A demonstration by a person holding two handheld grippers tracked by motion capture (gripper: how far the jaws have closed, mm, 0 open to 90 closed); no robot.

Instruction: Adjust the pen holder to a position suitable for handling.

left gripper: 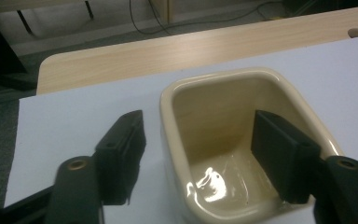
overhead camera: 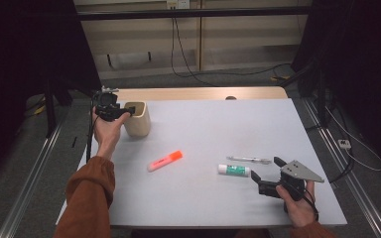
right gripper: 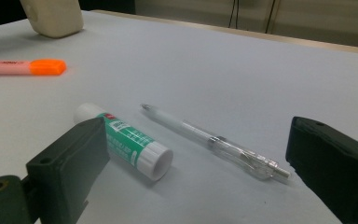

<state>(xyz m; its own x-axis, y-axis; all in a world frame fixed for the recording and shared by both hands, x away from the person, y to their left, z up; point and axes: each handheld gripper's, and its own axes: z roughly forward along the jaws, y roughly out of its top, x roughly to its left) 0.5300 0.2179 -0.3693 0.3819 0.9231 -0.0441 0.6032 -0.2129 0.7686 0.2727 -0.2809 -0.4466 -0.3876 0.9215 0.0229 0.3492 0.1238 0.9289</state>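
The cup (left gripper: 242,140) is glossy cream ceramic, a rounded rectangle with a thick rim, standing upright at the far left of the white table (overhead camera: 218,129); it looks empty, its glazed floor shining. The left gripper (left gripper: 205,154) straddles 1 wall, 1 jaw outside and 1 inside, apparently not yet pressing. The right gripper (right gripper: 200,168), spread wide, rests near right by a glue stick (right gripper: 126,140) and clear pen (right gripper: 214,142). A highlighter (overhead camera: 165,160) lies mid-table.

Cup (overhead camera: 138,119) upper left of the high view, on the table (overhead camera: 218,124). Highlighter (overhead camera: 165,160) centre-left, below it. Glue stick (overhead camera: 234,170) right of centre, pen (overhead camera: 249,159) just behind it.
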